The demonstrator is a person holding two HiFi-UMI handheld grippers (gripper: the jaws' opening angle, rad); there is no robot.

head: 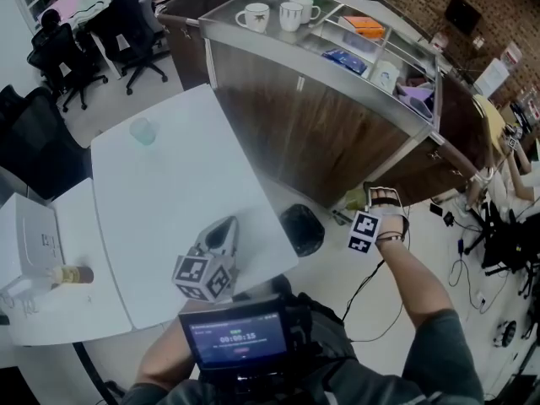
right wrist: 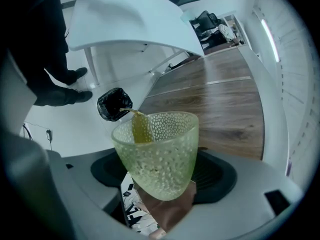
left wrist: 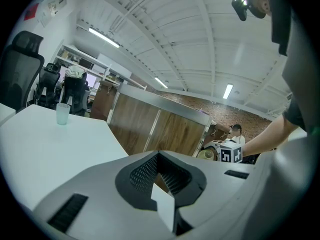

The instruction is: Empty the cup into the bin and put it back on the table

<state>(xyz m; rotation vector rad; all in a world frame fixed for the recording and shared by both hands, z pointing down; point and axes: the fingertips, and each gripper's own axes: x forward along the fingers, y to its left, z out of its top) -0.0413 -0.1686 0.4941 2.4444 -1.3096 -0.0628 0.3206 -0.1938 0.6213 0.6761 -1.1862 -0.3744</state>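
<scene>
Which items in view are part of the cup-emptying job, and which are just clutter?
In the job:
- green dimpled cup, held tilted in the right gripper
- black bin on the floor
- white table

Lying about:
- pale cup on the table
- mugs on the counter
- bottle
- office chairs

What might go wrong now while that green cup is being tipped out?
The yellowish contents leave the cup well above the small black bin, so some may miss and land on the floor. The right tool holds the tilted cup near its base; it might slip.
</scene>
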